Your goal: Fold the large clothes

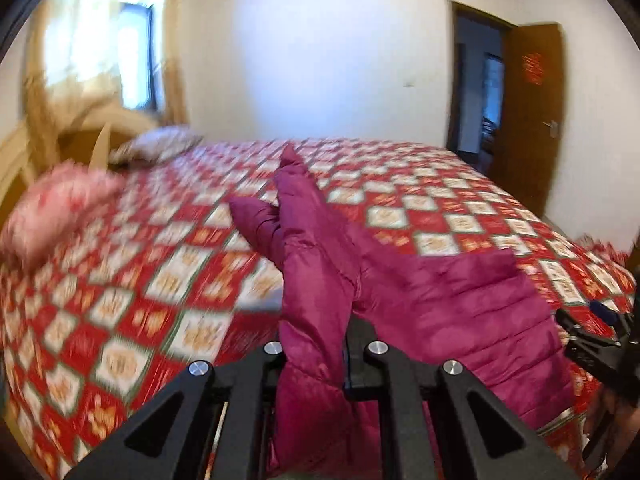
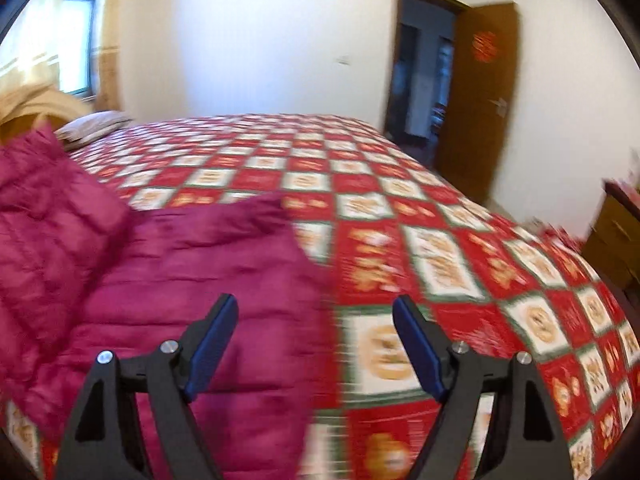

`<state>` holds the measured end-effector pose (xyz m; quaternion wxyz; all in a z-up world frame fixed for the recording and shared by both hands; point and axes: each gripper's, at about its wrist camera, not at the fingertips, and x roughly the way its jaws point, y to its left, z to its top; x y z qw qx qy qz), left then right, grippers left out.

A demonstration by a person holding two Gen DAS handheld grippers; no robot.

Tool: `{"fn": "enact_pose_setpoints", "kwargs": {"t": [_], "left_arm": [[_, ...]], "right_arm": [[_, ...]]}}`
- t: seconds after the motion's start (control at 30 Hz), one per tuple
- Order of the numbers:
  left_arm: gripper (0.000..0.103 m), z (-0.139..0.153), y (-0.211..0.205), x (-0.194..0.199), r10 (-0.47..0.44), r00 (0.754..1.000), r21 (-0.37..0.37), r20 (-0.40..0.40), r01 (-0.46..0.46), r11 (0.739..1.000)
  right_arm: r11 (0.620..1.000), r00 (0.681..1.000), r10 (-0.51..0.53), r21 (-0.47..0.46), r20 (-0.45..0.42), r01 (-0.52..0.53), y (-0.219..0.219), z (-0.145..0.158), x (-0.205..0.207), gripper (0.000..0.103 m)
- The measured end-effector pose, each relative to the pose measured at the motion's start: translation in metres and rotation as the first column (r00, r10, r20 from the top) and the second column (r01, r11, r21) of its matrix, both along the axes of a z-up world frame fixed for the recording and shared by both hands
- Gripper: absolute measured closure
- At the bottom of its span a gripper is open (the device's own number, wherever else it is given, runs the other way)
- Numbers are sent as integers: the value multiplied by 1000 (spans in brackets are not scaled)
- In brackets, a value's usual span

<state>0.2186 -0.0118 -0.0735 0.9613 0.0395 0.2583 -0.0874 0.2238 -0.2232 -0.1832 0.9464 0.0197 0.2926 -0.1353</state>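
Magenta quilted jacket (image 1: 420, 300) lies on the bed (image 1: 140, 300), which is covered in a red and white checked bedspread. In the left wrist view the jacket fills the lower centre and right of the frame, one sleeve (image 1: 256, 220) running up toward the middle. The left gripper (image 1: 316, 360) sits at the bottom centre, jaws closed tight on a fold of the jacket, fabric bunched up between the black fingers and hanging lifted off the bedspread there. Right gripper (image 2: 316, 344) is at the bottom centre of the right wrist view, jaws wide apart, blue pads (image 2: 212, 348) showing, nothing pinched; the jacket edge (image 2: 288, 248) lies under and behind its left finger, the bedspread under its right one. Same gripper shows at the right edge of the left wrist view, just beside the jacket hem. Pink pillow (image 1: 56, 208) at the left edge of the left view, a grey pillow (image 1: 160, 144) behind it near the wooden headboard (image 1: 100, 128). Curtained window (image 1: 132, 40) upper left, white wall (image 1: 320, 48) behind, brown door (image 1: 532, 112) open at the upper right. Both views are blurred.
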Motion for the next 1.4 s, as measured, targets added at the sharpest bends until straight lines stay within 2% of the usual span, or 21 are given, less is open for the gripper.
{"fn": "enact_pose_setpoints", "kwargs": {"t": [0.13, 0.23, 0.3, 0.43, 0.53, 0.6, 0.67, 0.73, 0.77, 0.87, 0.9, 0.97, 1.07, 1.13, 1.17, 1.23, 1.33, 1.4], "left_arm": [[93, 15, -74, 3, -123, 991, 72, 43, 120, 990], [93, 5, -134, 3, -216, 976, 143, 29, 209, 967], [93, -12, -172, -1, -273, 962, 203, 11, 265, 943], [93, -62, -235, -11, -363, 929, 316, -68, 366, 876], [88, -96, -267, -22, -404, 910, 432, -92, 402, 807], [76, -103, -280, -34, -433, 899, 502, -69, 406, 764], [68, -96, -282, -43, -452, 890, 512, -63, 417, 750], [65, -74, -277, -56, -475, 880, 496, -21, 422, 759], [59, -64, -275, -63, -484, 875, 490, 1, 421, 763], [25, -30, -259, -74, -495, 865, 462, 84, 406, 788], [20, -18, -251, -74, -481, 869, 453, 118, 384, 805], [20, -4, -232, -64, -428, 892, 445, 148, 327, 834], [20, 4, -200, -25, -282, 949, 429, 140, 199, 881], [20, 4, -165, 16, -147, 985, 363, 93, 104, 926], [20, 2, -152, 29, -97, 992, 342, 79, 65, 937], [20, -7, -118, 66, 57, 998, 289, 30, -63, 955], [20, -23, -85, 103, 189, 982, 242, -25, -177, 954], [20, -33, -79, 120, 227, 973, 228, -48, -210, 951]], "right_arm": [[996, 995, -88, -4, -37, 88, -41, -6, -8, 21], [990, 989, -139, 24, -60, 140, -76, -9, -16, 21], [984, 983, -175, 34, -55, 177, -96, -8, -25, 21], [970, 973, -224, 83, -54, 228, -125, -9, -37, 21], [967, 972, -227, 102, -56, 231, -135, -12, -40, 21], [967, 972, -228, 100, -57, 233, -139, -15, -40, 21], [966, 971, -233, 101, -59, 238, -144, -15, -41, 21], [961, 967, -251, 107, -52, 255, -151, -13, -44, 21], [959, 965, -258, 109, -51, 263, -154, -12, -46, 21], [955, 961, -274, 110, -47, 277, -161, -5, -48, 21], [954, 961, -274, 113, -44, 277, -161, -2, -48, 21], [955, 963, -268, 119, -41, 271, -159, 5, -47, 21], [966, 974, -223, 123, -35, 225, -145, 21, -40, 27], [977, 985, -172, 124, -27, 174, -129, 38, -30, 31], [984, 990, -141, 111, -19, 142, -117, 50, -24, 36], [992, 996, -85, 96, -7, 86, -97, 70, -11, 41], [997, 1000, -6, 73, -3, 6, -61, 103, 16, 44], [999, 1000, 31, 35, -5, -31, -37, 117, 35, 46]]}}
